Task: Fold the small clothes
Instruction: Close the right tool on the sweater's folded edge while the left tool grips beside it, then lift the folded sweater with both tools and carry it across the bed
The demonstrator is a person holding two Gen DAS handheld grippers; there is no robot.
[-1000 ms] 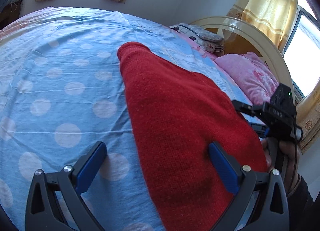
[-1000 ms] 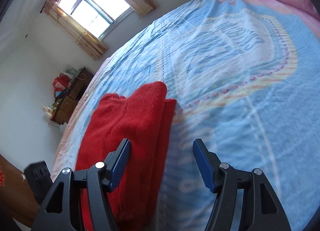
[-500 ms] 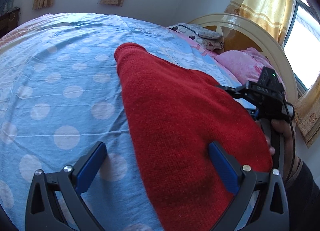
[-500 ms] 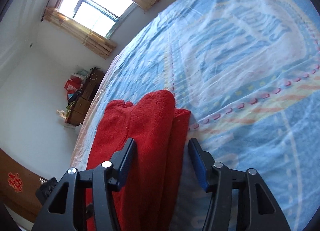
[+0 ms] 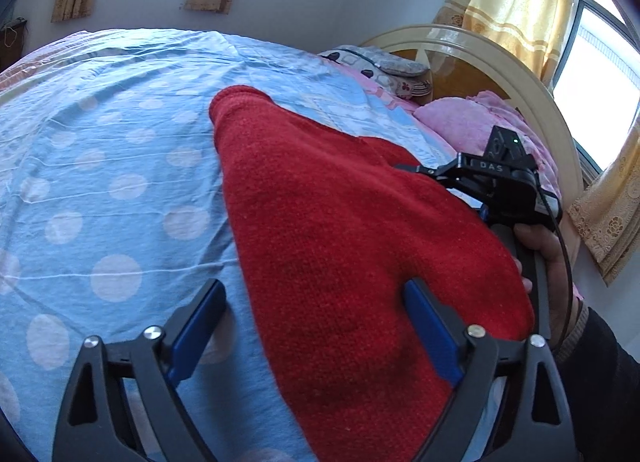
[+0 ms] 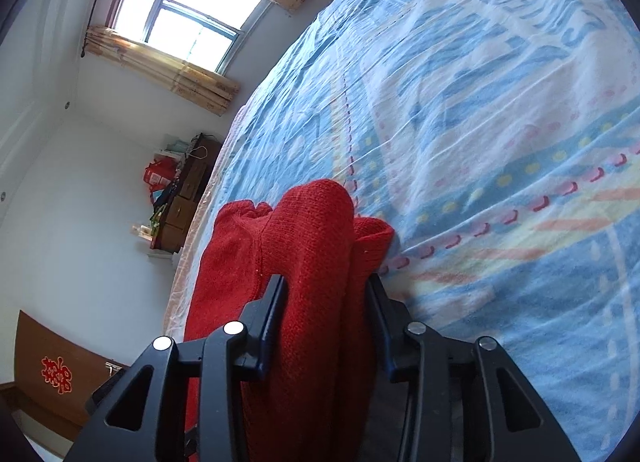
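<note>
Red knit garment (image 5: 340,229), folded into a long thick strip, lies on the bed (image 5: 104,165) near its headboard-side edge, running away from the person across the polka-dot sheet.

The right claw (image 6: 326,318) has just been closing, and its blue pads now press on the stacked layers at the strip's side facing the bed's middle, so it holds the garment. The left claw (image 5: 316,326) stands wide though it has just narrowed a little: one finger rests on the sheet beside the garment, the other on top of the knit, nothing pinched.

My worry is the grip. The knit is bulky and soft, and the right claw has only part of the stack; if it lifts or pulls now, the lower layer could slide out and the fold would open. With the left claw not holding, nothing anchors the near end, so a pull may drag the whole strip over the sheet and wrinkle it.

The garment itself looks coarse-ribbed, evenly red, with a rounded far end and a gathered cuff or hem showing beside the top fold in the right view.
</note>
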